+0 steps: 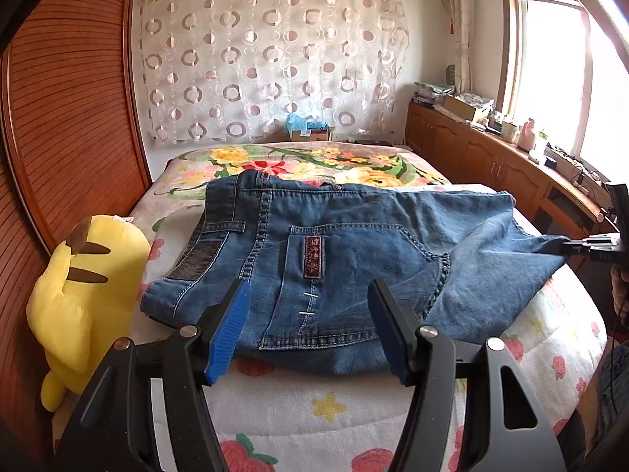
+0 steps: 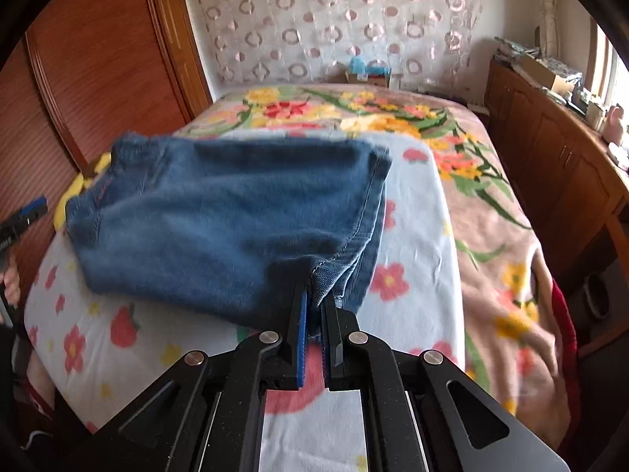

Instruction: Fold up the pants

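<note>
Pants (image 1: 334,251): blue denim, folded into a short stack, lying on the bed (image 1: 322,405) on its strawberry-print sheet. Landmark for all refs = pants.

R claw (image 2: 314,299): clenched on the hem-side corner of the pants nearest me; denim is bunched between the blue pads (image 2: 303,338). Fabric next to the pinch is lifted off the sheet; rest of the stack lies flat. In the L view this claw sits at the far right corner of the pants.

L claw (image 1: 308,299): released, jaws apart, nothing between them. It sits at the near edge of the pants, waistband end, in front of the back pocket w/ the red label (image 1: 313,257). Contact w/ denim: cannot tell.

Yellow plush toy (image 1: 84,295): just beside the pants, waistband side, against the wooden wardrobe (image 1: 70,126).

Floral blanket (image 2: 471,149): beyond the pants, covers the far part of the bed.
</note>
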Action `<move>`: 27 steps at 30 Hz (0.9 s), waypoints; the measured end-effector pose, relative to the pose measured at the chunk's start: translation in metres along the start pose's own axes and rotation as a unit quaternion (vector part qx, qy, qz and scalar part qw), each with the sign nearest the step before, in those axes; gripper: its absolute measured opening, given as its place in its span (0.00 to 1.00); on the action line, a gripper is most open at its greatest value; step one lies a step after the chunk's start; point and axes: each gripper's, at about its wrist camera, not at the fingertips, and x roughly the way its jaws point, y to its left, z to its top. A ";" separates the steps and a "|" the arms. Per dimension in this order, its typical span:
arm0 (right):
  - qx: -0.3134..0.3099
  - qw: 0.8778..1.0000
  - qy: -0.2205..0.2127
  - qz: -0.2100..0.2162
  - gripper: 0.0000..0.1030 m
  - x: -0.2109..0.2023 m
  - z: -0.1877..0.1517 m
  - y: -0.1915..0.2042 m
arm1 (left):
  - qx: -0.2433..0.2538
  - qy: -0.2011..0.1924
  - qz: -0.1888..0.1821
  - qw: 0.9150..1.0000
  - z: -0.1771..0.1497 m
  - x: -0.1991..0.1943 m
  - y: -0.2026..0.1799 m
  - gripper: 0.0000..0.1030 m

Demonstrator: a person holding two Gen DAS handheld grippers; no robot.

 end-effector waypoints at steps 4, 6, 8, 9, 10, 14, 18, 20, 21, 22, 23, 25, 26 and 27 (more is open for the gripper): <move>0.004 1.000 -0.011 0.005 0.12 -0.005 0.006 0.003 | -0.003 0.003 -0.001 1.000 0.000 0.003 0.001 0.61; 0.003 1.000 -0.025 -0.011 0.29 -0.008 0.010 0.002 | 0.001 0.003 -0.001 1.000 0.002 0.004 0.000 0.61; 0.009 0.999 -0.038 -0.015 0.39 -0.010 0.017 0.000 | 0.004 0.003 -0.002 1.000 0.007 0.011 0.001 0.61; 0.012 0.999 -0.041 -0.015 0.42 -0.009 0.017 -0.001 | 0.006 0.006 -0.001 1.000 0.010 0.015 0.001 0.61; 0.017 0.999 -0.042 -0.017 0.43 -0.005 0.022 -0.005 | 0.007 0.008 0.000 1.000 0.014 0.020 0.001 0.61; 0.031 0.999 -0.043 -0.011 0.43 0.018 0.043 -0.019 | 0.020 0.015 0.002 1.000 0.032 0.041 0.000 0.61; 0.032 0.999 -0.038 -0.011 0.44 0.046 0.062 -0.028 | 0.038 0.027 -0.004 0.999 0.053 0.064 -0.002 0.61; 0.039 0.999 -0.035 -0.007 0.44 0.062 0.071 -0.034 | 0.049 0.033 -0.005 0.998 0.064 0.079 -0.003 0.61; 0.042 0.999 -0.033 -0.003 0.44 0.068 0.075 -0.036 | 0.051 0.034 -0.001 0.998 0.068 0.084 -0.003 0.61; 0.044 0.998 -0.033 0.001 0.44 0.073 0.078 -0.038 | 0.052 0.032 0.005 0.998 0.075 0.090 0.001 0.61; 0.047 0.998 -0.034 0.005 0.44 0.077 0.079 -0.040 | 0.050 0.032 0.008 0.998 0.080 0.095 0.005 0.61; 0.049 0.998 -0.034 0.016 0.44 0.083 0.083 -0.041 | 0.039 0.032 0.011 0.999 0.087 0.102 0.016 0.61; 0.048 0.998 -0.033 0.022 0.44 0.087 0.085 -0.040 | 0.033 0.033 0.013 0.999 0.091 0.107 0.023 0.61; 0.045 0.998 -0.033 0.026 0.44 0.090 0.087 -0.039 | 0.028 0.035 0.019 0.999 0.094 0.111 0.031 0.61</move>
